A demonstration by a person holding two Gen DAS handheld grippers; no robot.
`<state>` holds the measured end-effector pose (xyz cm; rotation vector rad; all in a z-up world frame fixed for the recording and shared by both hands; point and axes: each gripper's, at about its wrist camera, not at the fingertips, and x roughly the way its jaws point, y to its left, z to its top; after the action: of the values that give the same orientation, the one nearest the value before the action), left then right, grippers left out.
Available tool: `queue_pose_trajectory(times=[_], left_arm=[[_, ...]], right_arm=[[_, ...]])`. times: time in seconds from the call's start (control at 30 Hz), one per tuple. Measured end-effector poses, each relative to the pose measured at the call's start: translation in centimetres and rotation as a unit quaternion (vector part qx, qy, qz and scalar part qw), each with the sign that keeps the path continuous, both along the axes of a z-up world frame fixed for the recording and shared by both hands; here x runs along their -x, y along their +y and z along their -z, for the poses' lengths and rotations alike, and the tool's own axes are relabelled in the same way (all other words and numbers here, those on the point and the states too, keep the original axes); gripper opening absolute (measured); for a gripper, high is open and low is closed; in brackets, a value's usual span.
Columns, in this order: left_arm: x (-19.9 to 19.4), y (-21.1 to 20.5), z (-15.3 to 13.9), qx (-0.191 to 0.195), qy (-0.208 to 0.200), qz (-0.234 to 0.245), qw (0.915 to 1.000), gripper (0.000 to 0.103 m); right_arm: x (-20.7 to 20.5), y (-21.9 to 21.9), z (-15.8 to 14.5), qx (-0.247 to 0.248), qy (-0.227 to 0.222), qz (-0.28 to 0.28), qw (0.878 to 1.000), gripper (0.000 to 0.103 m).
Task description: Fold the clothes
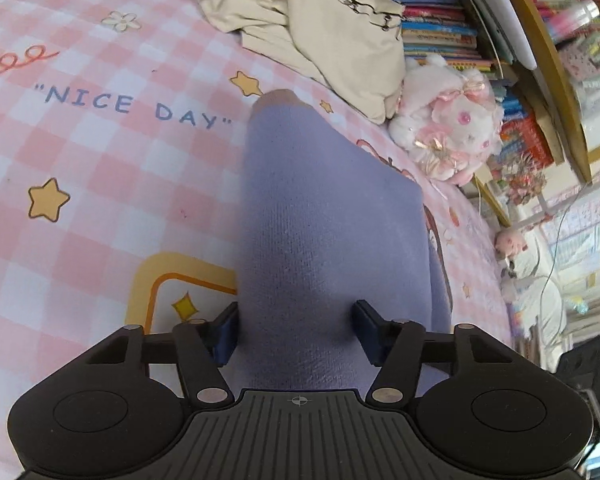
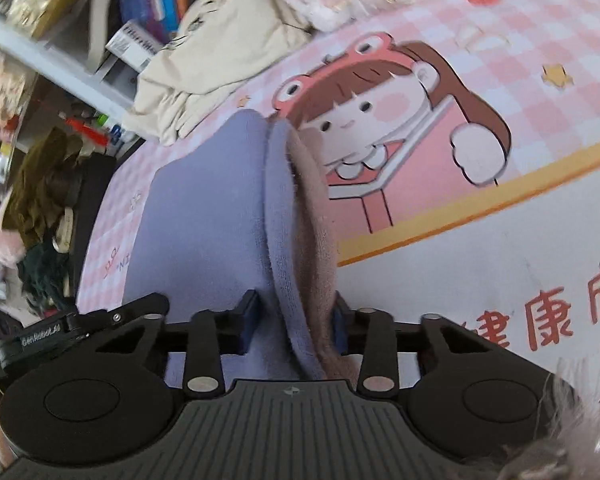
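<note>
Item: purple garment (image 1: 324, 240), raised over the pink checked bedsheet (image 1: 100, 152). My left claw (image 1: 296, 332) grips its cloth between both blue pads. My right claw (image 2: 292, 324) pinches an edge showing brownish lining, possibly fleece. Beige clothing (image 1: 300, 20) lies crumpled near the books (image 1: 436, 20).

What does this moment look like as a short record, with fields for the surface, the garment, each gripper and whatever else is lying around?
surface: pink checked bed sheet printed with stars and a cartoon girl
garment: lavender garment with a brownish fleecy inner side, draped from both grippers
left gripper: shut on the lavender garment, cloth bunched between the fingers
right gripper: shut on the garment's edge, both layers showing
other clothes: cream garment, crumpled at the far side of the bed
nearby: pink and white plush toy; stacked books behind it
</note>
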<state>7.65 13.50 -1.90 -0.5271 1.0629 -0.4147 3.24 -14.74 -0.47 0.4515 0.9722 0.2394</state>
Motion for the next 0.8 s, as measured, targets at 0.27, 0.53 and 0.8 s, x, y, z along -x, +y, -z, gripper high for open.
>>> queue_pose_trajectory(times=[0.27,0.53,0.8], left_arm=[[3.0,-4.4,-2.6,-0.069,-0.046,0.089,0.9926,0.046],[4.3,-4.4,-1.4,-0.036,0.013,0.108,0.9934,0.054],[4.1,-4.1,-0.2,-0.026,0.019,0.089,0.9955,0.070]], right_arm=[[3.9,1.8,-2.0,0.143,-0.052,-0.066,0.986,0.026],[6.3,-2.2,-1.4,0.063,0.021,-0.035,0.997,0.033],[6.4,-3.0,-0.9,0.026,0.027,-0.019,0.999,0.047]])
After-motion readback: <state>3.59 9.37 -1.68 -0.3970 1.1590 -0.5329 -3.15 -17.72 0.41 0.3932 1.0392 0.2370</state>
